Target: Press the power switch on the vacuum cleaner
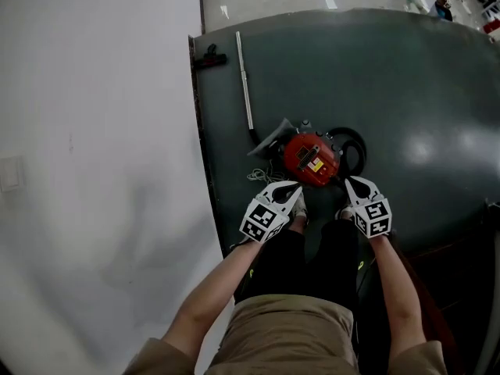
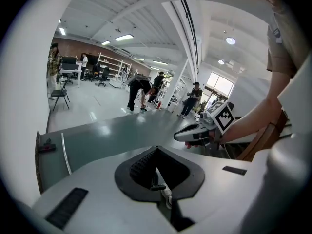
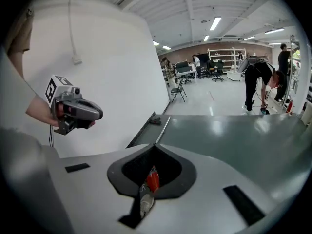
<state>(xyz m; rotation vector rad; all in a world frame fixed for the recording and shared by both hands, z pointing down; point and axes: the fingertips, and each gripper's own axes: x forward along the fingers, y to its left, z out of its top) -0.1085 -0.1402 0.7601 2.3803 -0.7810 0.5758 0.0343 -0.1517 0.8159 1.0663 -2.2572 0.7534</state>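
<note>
The red vacuum cleaner [image 1: 311, 159] lies on a dark green floor mat [image 1: 422, 84], just ahead of the person's feet. Both grippers hang above its near side, apart from it. My left gripper [image 1: 295, 188] is over its near left edge and my right gripper [image 1: 351, 181] over its near right edge. Each has its jaws closed with nothing held. In the left gripper view my left gripper [image 2: 157, 148] points out across the mat, and the right gripper [image 2: 181, 137] shows beside it. In the right gripper view a strip of the red vacuum cleaner [image 3: 152, 179] shows behind the closed right gripper [image 3: 156, 145].
A black hose [image 1: 355, 148] loops off the vacuum's right side. A metal wand [image 1: 244, 80] and a black floor nozzle [image 1: 209, 57] lie on the mat's far left. A white panel [image 1: 94, 131] borders the mat's left edge. People and shelves stand far off.
</note>
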